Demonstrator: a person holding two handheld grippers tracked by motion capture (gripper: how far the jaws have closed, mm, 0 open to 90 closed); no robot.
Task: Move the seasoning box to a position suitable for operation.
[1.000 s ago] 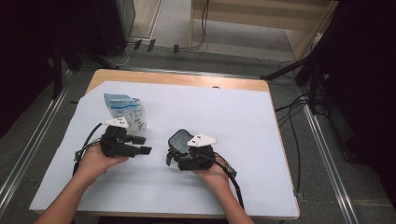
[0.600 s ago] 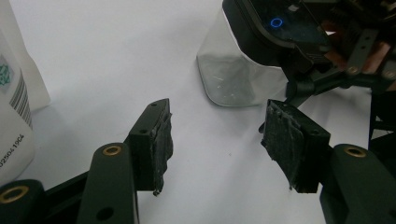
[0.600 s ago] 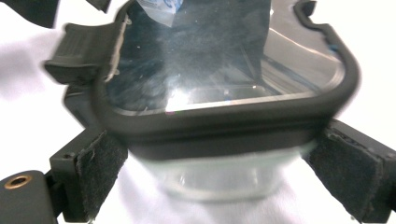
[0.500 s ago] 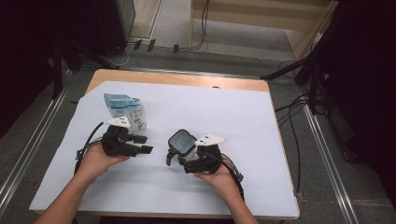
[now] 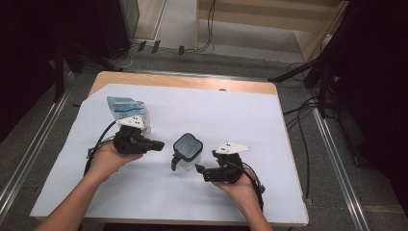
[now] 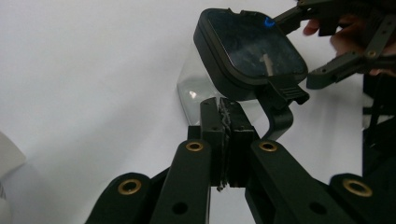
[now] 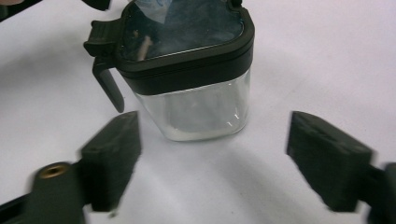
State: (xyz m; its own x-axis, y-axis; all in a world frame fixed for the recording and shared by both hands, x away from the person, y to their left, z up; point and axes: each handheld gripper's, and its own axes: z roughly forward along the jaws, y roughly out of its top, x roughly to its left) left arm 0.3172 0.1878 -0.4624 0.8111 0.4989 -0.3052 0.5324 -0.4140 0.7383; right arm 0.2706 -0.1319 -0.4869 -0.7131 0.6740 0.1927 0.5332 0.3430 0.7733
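**High view: two hand-held claws flank a lidded jar**

High view shows the left gripper (image 5: 156, 144) with its jaws pressed together on nothing, their tips pointing toward the clear container (image 5: 186, 152) that stands near them on the white sheet (image 5: 216, 115). In the left gripper view the two pads meet flat against each other, just short of the container's (image 6: 219, 88) glass wall; they have just closed. The right gripper (image 5: 201, 169) sits just beside the container on its other side, jaws spread fairly wide though they have just been closing a little. In the right gripper view its two pads stand well apart with the container (image 7: 196, 102) ahead of the gap, touching neither. The container wears a dark lid (image 7: 184, 32) with a latch (image 7: 108, 81) hanging down one side. Behind the left hand (image 5: 108, 161) a blue-and-white pouch (image 5: 126, 108) stands on the sheet, which covers a wooden table (image 5: 192, 82).
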